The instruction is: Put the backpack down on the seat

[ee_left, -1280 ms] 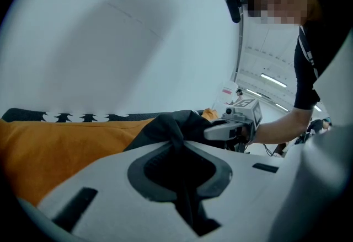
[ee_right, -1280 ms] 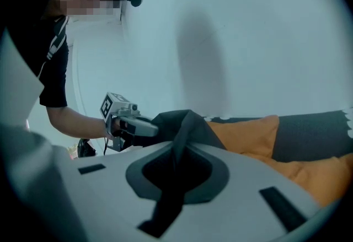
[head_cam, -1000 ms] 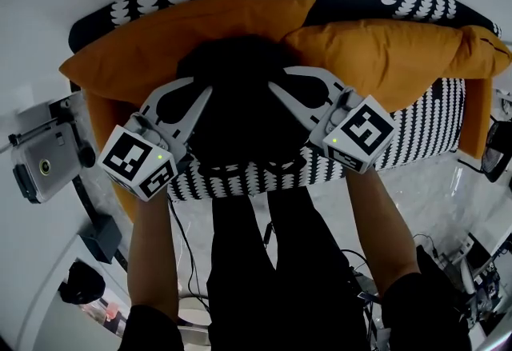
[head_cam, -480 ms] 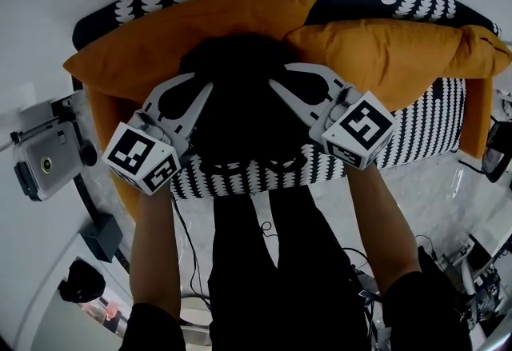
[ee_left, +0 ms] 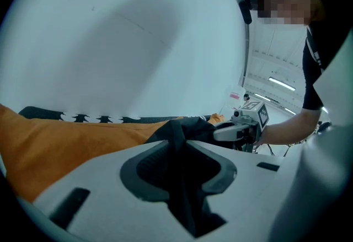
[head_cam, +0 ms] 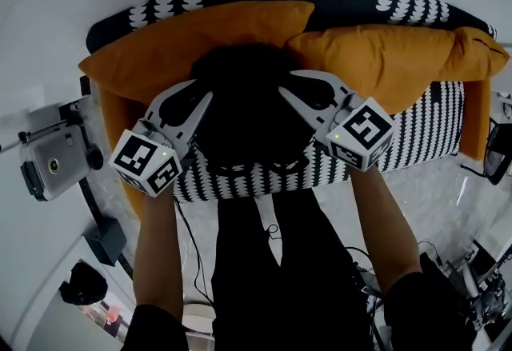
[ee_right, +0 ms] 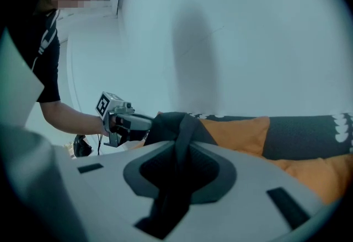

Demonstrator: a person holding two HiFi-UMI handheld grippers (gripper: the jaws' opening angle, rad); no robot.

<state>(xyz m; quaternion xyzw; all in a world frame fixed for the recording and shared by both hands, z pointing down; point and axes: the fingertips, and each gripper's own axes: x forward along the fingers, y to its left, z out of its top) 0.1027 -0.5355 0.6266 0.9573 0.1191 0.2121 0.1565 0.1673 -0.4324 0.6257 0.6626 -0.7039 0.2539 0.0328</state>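
Observation:
The black backpack is over the sofa's black-and-white patterned seat, in front of two orange cushions. Whether it rests on the seat or hangs just above is hidden. My left gripper is shut on a fold of its dark fabric at its left side. My right gripper is shut on a dark strap at its right side. Each gripper view shows fabric pinched between the jaws, with the other gripper beyond: the right, the left.
The sofa backs onto a white wall. A grey boxy device on a stand is left of the sofa. A black object and cables lie on the pale floor below. The person's legs stand against the seat's front edge.
Sofa, backpack and both grippers have slid slightly down and right in the head view together. Both grips are unchanged.

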